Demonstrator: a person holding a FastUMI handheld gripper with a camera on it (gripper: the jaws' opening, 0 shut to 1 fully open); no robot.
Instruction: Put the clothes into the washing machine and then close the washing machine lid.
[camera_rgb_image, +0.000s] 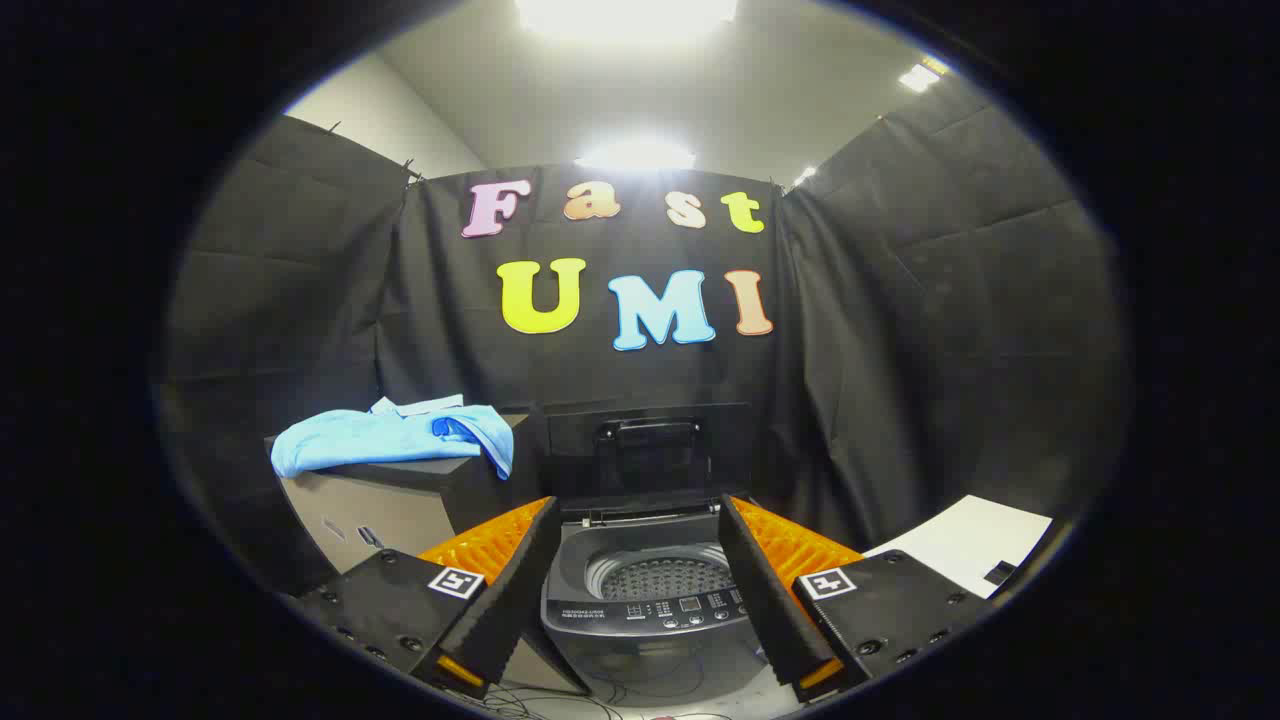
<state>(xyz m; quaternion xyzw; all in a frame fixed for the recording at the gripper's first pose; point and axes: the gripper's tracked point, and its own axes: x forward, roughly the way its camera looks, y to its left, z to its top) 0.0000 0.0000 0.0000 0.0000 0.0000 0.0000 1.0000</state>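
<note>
A small grey washing machine (645, 590) stands straight ahead, seen between my fingers. Its lid (648, 445) is raised upright against the back wall, and the drum (660, 575) looks empty. A light blue garment (395, 437) lies crumpled on top of a cardboard box (385, 505) to the left of the machine, beyond my left finger. My gripper (638, 515) is open, with nothing between its fingers, held back from the machine and pointing at it.
Black cloth walls close the booth on three sides. A white surface (965, 540) sits low to the right of the machine. Cables (560, 705) lie on the floor in front of the machine.
</note>
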